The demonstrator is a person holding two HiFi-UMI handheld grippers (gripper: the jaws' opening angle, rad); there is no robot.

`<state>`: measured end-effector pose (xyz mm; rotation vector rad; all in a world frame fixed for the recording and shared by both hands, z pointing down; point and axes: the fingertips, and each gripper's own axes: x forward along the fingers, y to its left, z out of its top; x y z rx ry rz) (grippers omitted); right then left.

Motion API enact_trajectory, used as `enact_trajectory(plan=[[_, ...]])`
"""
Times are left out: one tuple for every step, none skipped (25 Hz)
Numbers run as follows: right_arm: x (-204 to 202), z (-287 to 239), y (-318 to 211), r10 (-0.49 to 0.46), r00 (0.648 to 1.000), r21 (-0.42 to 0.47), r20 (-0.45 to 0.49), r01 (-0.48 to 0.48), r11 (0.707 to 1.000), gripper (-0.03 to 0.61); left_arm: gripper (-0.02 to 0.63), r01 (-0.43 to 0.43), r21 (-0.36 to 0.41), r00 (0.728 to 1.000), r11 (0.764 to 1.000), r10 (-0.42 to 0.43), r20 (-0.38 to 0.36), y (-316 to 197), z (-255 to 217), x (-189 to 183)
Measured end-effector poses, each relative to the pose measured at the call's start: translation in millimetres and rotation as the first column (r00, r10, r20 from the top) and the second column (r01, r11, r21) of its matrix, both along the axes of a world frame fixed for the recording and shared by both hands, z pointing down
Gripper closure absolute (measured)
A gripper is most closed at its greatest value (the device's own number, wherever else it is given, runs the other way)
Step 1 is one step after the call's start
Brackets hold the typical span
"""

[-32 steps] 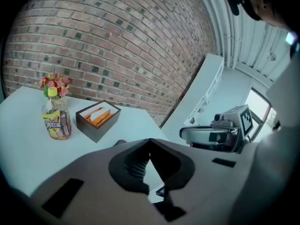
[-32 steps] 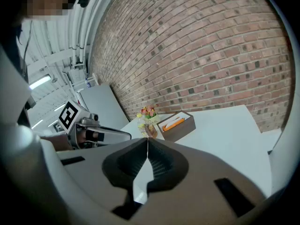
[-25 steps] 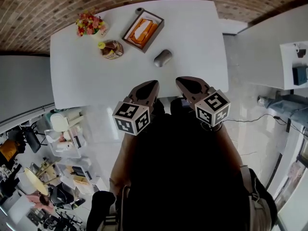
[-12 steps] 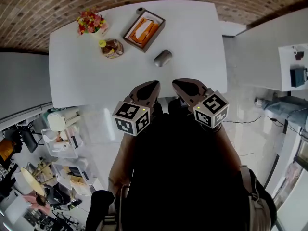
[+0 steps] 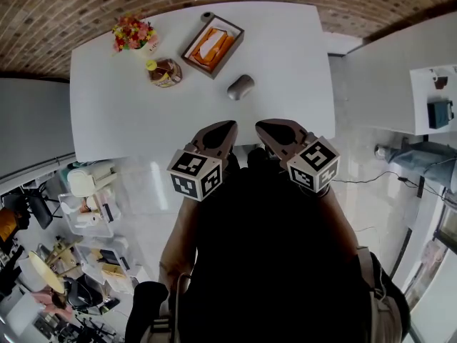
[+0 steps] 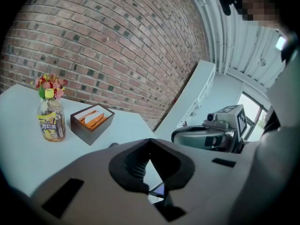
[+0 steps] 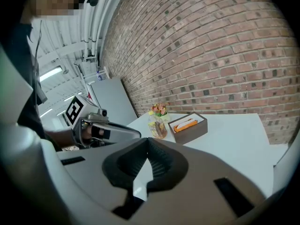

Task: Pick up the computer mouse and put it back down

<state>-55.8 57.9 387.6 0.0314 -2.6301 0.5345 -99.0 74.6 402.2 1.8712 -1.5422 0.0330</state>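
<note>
White rectangular tabletop (image 5: 143,113) is seen below a red brick wall (image 5: 71,6); at its near edge, left gripper (image 5: 228,126) and right gripper (image 5: 261,126) are held fully closed, nothing gripped; grey oval computer mouse (image 5: 240,86) is lying at twelve o'clock beyond, untouched.

One tabletop (image 5: 285,63) bears one computer mouse (image 5: 240,87), one bottle (image 5: 166,73), one bunch of flowers (image 5: 132,33) and one box (image 5: 212,46), plus two grippers: left gripper (image 5: 230,126) and right gripper (image 5: 261,125).
</note>
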Motion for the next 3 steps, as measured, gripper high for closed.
enact_trajectory(plan=[[-0.4,-0.5,0.9,-0.004,1.000,0.002,-0.001,0.004,1.000,0.561,0.601,-0.003,0.001,1.000,1.000,0.003,-0.001,-0.3,-0.4,0.1],[-0.8,-1.2,1.8,-0.008,1.000,0.004,-0.003,0.008,1.000,0.561,0.601,-0.005,0.001,1.000,1.000,0.005,-0.002,-0.5,-0.9,0.0],[-1.2,-1.9,2.7,-0.012,1.000,0.007,-0.003,0.012,1.000,0.561,0.601,-0.008,0.002,1.000,1.000,0.008,-0.003,-0.8,-1.4,-0.1]])
